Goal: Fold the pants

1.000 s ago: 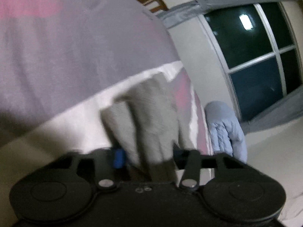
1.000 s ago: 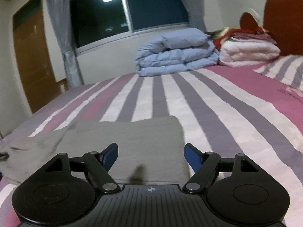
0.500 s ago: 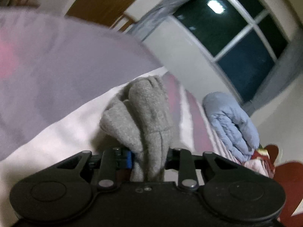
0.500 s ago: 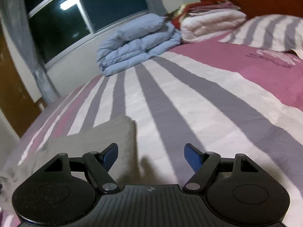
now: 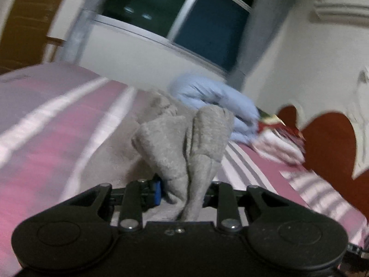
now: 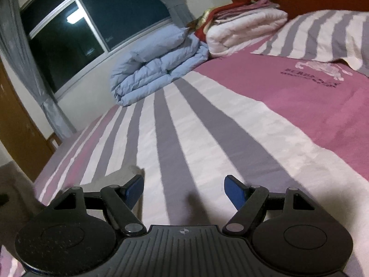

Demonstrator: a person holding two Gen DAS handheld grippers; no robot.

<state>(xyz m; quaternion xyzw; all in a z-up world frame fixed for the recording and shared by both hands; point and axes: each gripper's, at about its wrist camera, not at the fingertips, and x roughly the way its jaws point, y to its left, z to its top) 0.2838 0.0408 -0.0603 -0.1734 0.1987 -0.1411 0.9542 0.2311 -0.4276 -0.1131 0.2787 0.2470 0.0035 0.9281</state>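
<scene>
The left gripper point(image 5: 184, 184) has its jaws clenched on a bunched end of the grey pants point(image 5: 184, 143), the rest trailing far-left over the striped bed point(image 6: 207, 138), while the right gripper point(image 6: 184, 190), jaws released and empty, hovers with the cloth near-left.

Striped bedspread point(image 6: 207, 127) lies open ahead (folded quilts point(image 6: 156, 69) far back).

Pants point(image 5: 184, 143): plain grey, fleecy. Bedspread point(image 6: 207, 124): pink, white, grey stripes; solid pink band with dark lettering. Folded duvet point(image 6: 156, 69): pale blue. Quilt point(image 6: 244, 30): white, red fabric on top. Headboard point(image 5: 329, 143): reddish-brown. Curtains point(image 6: 20, 53): grey. Gripper pads point(image 6: 233, 190): blue; bodies black.
</scene>
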